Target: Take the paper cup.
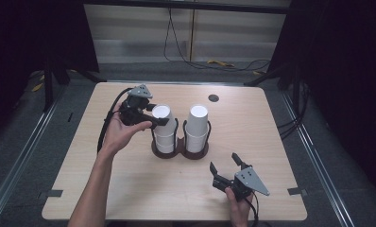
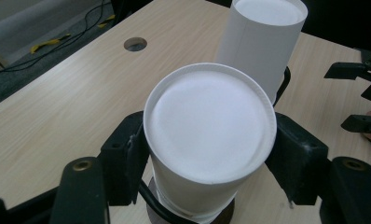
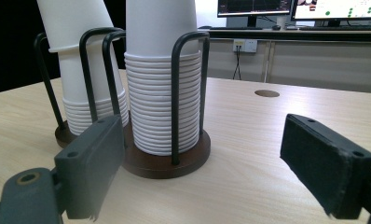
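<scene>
Overhead, left gripper (image 1: 154,118) fingers (image 2: 123,163) clenched on top cup (image 2: 210,126); right gripper (image 1: 225,163) fingers released.

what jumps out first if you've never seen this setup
Two stacks of white paper cups stand upside down in a twin wire holder mid-table. The left hand-held gripper is shut on the top cup of the left stack, while the right hand-held gripper rests open near the table's front edge.

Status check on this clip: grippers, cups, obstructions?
Left gripper shut on top white paper cup of left stack. Right gripper open, idle on wooden table. Black wire holder rails flank the stacks.
</scene>
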A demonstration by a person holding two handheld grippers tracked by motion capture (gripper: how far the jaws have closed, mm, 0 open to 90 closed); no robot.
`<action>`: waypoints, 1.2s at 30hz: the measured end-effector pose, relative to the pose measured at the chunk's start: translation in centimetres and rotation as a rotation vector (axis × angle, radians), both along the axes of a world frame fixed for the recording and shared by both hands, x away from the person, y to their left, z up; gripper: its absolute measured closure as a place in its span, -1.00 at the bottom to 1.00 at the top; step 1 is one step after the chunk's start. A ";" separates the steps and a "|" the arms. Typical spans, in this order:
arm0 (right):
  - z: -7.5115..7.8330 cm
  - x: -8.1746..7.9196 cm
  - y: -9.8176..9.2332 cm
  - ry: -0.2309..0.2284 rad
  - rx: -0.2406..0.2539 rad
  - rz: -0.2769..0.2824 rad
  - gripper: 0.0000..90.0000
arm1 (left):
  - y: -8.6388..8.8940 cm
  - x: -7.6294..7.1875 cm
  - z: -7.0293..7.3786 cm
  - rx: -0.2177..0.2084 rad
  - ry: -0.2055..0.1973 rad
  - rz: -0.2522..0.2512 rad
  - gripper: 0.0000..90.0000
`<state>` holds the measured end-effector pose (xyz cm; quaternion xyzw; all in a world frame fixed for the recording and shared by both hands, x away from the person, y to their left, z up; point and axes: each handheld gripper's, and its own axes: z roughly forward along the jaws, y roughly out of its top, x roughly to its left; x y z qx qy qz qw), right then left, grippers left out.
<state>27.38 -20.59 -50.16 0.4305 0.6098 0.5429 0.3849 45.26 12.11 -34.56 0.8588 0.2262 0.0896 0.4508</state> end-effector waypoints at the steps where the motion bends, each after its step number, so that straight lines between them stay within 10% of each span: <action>1: 0.0 0.0 0.0 0.000 0.001 -0.001 -0.70 | 0.1 0.0 0.1 -0.001 -0.001 0.001 -0.23; 36: 0.0 0.1 0.0 -0.002 -0.004 0.000 -0.70 | 2.4 -2.4 1.4 -0.233 -0.074 0.004 -0.23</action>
